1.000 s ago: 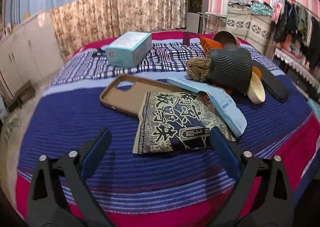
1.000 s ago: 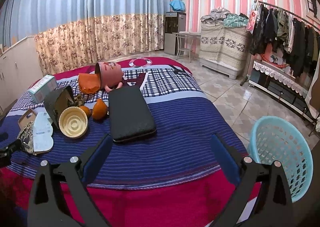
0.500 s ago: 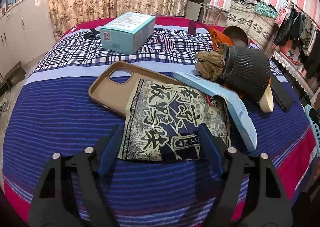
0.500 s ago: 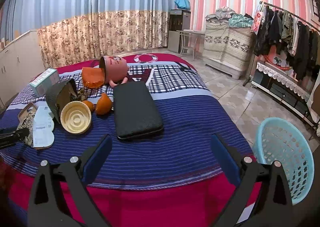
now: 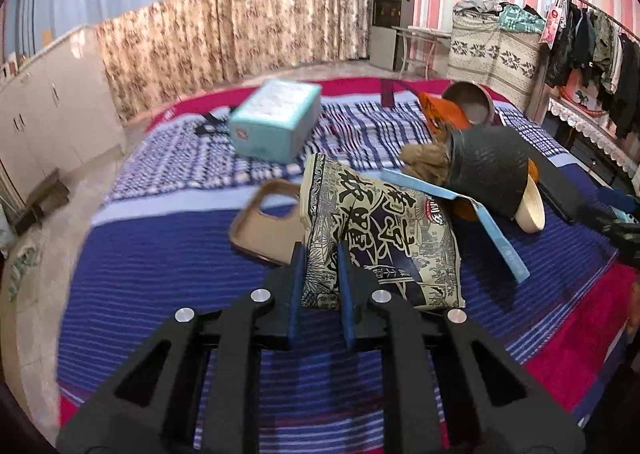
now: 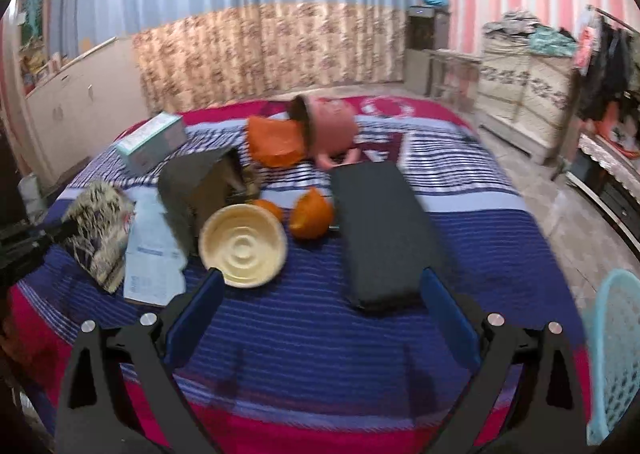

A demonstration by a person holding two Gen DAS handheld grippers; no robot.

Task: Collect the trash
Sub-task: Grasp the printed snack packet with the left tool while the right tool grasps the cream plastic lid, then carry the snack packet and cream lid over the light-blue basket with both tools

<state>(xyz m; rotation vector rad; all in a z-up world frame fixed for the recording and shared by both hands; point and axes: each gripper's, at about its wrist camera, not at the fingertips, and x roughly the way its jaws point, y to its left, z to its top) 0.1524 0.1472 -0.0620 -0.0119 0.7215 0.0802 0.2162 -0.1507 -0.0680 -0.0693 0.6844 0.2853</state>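
My left gripper [image 5: 320,250] is shut on the near edge of a beige and navy printed snack bag [image 5: 380,230] and holds it tilted up off the bed; the bag also shows in the right wrist view [image 6: 100,230]. A light blue flat packet [image 5: 480,214] leans beside the bag. A black ribbed cup [image 5: 488,170] lies on its side with brown crumpled paper [image 5: 424,158] at its mouth. My right gripper [image 6: 320,294] is open and empty above the bed's near edge, in front of a cream round lid [image 6: 243,245] and orange peels [image 6: 312,210].
A light blue plastic basket [image 6: 612,354] stands on the floor at the right. On the bed lie a tan phone case [image 5: 268,222], a teal box [image 5: 276,122], a black flat case [image 6: 384,238], a tipped pink cup [image 6: 324,126] and an orange wrapper [image 6: 276,142].
My left gripper closed on the snack bag and lifted its near edge off the bed. My right gripper moved closer over the bed and stayed open.
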